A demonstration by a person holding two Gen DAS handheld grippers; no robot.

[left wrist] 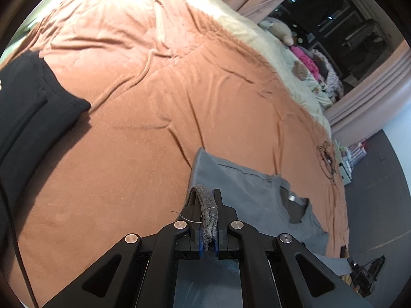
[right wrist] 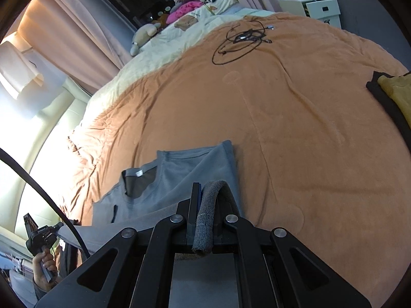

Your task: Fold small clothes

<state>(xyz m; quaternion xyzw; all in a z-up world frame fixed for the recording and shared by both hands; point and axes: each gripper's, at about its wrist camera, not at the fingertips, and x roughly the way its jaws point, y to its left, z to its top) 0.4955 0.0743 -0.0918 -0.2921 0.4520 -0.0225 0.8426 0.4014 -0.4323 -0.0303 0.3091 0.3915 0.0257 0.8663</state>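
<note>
Grey cotton T-shirt (left wrist: 239,179) lies neck-up on the rust-orange plush bedspread (left wrist: 143,97), its hem lifted; left gripper (left wrist: 208,220) and right gripper (right wrist: 204,205) each clamp a hem corner.

A home bedroom: wide bed (right wrist: 282,118) under an orange blanket, curtains (right wrist: 74,38), nightstand (right wrist: 316,9).

My left wrist camera looks down along its tongs (left wrist: 208,220), close over the bed (left wrist: 133,107), facing the curtained window (left wrist: 321,7). My right one looks along its tongs (right wrist: 205,213) toward the same window. Both share the grey shirt (left wrist: 246,179) and black cable (right wrist: 239,41).
</note>
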